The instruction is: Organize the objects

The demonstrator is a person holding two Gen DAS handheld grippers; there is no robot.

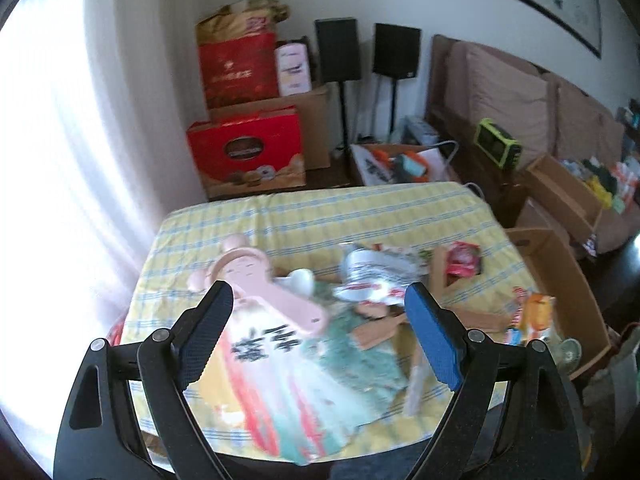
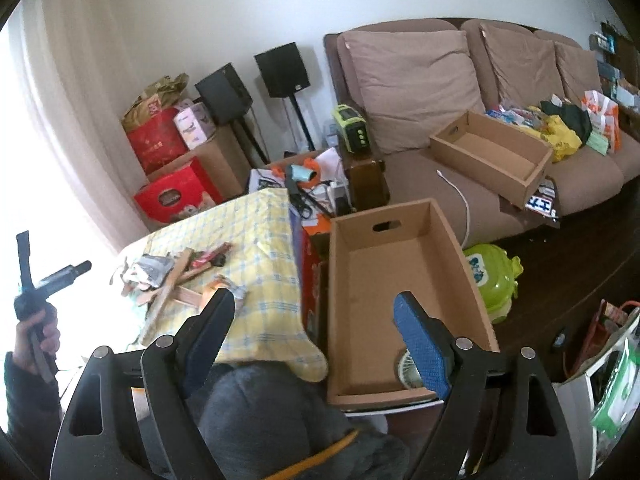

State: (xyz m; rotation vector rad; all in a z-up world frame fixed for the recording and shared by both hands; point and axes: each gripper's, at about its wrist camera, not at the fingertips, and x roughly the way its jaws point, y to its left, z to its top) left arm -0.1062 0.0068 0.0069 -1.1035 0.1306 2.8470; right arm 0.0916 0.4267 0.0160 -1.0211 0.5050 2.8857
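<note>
My left gripper [image 1: 318,288] hangs open above a table with a yellow checked cloth [image 1: 360,208]; nothing is between its fingers. Under it lie a pink doll-shaped hand fan [image 1: 256,280], a large colourful printed bag [image 1: 288,364], silver packets [image 1: 372,276], wooden pieces [image 1: 380,326] and a red packet [image 1: 462,258]. My right gripper [image 2: 314,300] is open and empty over the gap between the table edge and a brown cardboard box [image 2: 400,264] beside it. A small round fan [image 2: 406,364] lies in that box's near end. At the far left a hand [image 2: 38,332] holds the other gripper.
A brown sofa [image 2: 420,80] carries a second cardboard box [image 2: 492,156] and bags. A green toy [image 2: 496,276] sits on the dark floor. Red gift boxes [image 1: 248,148] and two black speakers [image 1: 338,48] stand past the table. Grey clothing [image 2: 272,412] fills the bottom of the right wrist view.
</note>
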